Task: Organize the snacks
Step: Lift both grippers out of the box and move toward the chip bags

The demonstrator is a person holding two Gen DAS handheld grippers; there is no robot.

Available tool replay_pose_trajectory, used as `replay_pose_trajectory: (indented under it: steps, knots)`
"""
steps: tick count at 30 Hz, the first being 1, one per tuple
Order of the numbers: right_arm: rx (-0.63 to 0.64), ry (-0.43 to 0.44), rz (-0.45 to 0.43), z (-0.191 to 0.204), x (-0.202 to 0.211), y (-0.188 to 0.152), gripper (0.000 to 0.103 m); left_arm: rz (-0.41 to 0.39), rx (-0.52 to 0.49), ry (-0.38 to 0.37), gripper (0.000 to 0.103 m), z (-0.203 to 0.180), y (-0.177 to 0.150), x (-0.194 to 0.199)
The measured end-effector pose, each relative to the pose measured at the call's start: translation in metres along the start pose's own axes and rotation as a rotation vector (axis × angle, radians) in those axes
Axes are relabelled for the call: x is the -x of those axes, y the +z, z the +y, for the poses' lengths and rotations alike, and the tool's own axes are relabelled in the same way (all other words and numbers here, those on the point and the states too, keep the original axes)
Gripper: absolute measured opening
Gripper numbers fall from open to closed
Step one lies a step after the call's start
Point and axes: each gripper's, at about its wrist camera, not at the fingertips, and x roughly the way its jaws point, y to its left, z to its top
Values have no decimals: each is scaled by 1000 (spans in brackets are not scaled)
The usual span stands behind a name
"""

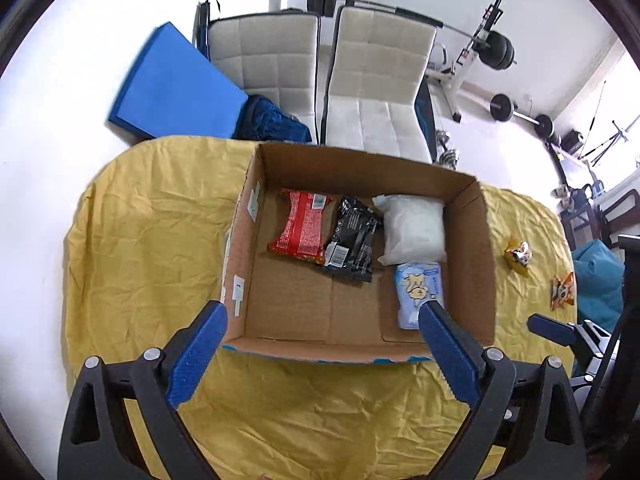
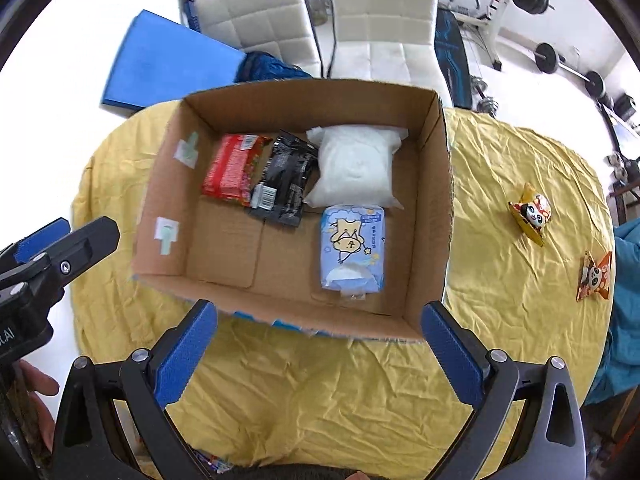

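An open cardboard box [image 1: 472, 248] [image 2: 430, 184] stands on the yellow cloth. Inside lie a red packet [image 1: 302, 228] [image 2: 232, 168], a black packet [image 1: 354, 236] [image 2: 286, 178], a white bag [image 1: 414, 230] [image 2: 356, 166] and a light blue cartoon pack [image 1: 418, 290] [image 2: 352, 248]. Two small orange panda snacks [image 2: 532, 214] [image 2: 594, 276] lie on the cloth right of the box, also in the left wrist view [image 1: 518, 256] [image 1: 562, 290]. My left gripper [image 1: 324, 316] hangs open over the box's near edge. My right gripper [image 2: 318, 320] is open and empty at the box's near wall.
The yellow cloth [image 1: 140, 240] [image 2: 500, 320] covers a rounded table. Two white chairs [image 1: 376, 80] [image 2: 380, 12] and a blue mat [image 1: 176, 84] stand behind it. Weight equipment [image 1: 496, 52] fills the back right. A hand [image 2: 36, 392] shows at lower left.
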Motion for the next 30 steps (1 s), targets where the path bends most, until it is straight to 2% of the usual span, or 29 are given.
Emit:
replay_pose_trajectory:
  steps: [8,13,18,25,27,30]
  knots:
    - [4,67,-44,-26,37,-15,103,-59,-14,-29,98,-41,-6,34]
    - [-65,72,-65,-80,57,-24,103,-54,-87,-54,98,-100,-8,32]
    - [-171,17,-86,-160,72,-32,103,-12,-175,-82,98,-174,-4,6]
    - [-421,-66,-89,-314,72,-43,103,54,-233,-112,98,-268,14,-56]
    - [-538,-47,-73,-363,59,-48,103,57,-235,-117,98,-290,21,-75]
    - [-741,21,-33,-433,27,-56,103,89,-250,-85,98,-320,35,-110]
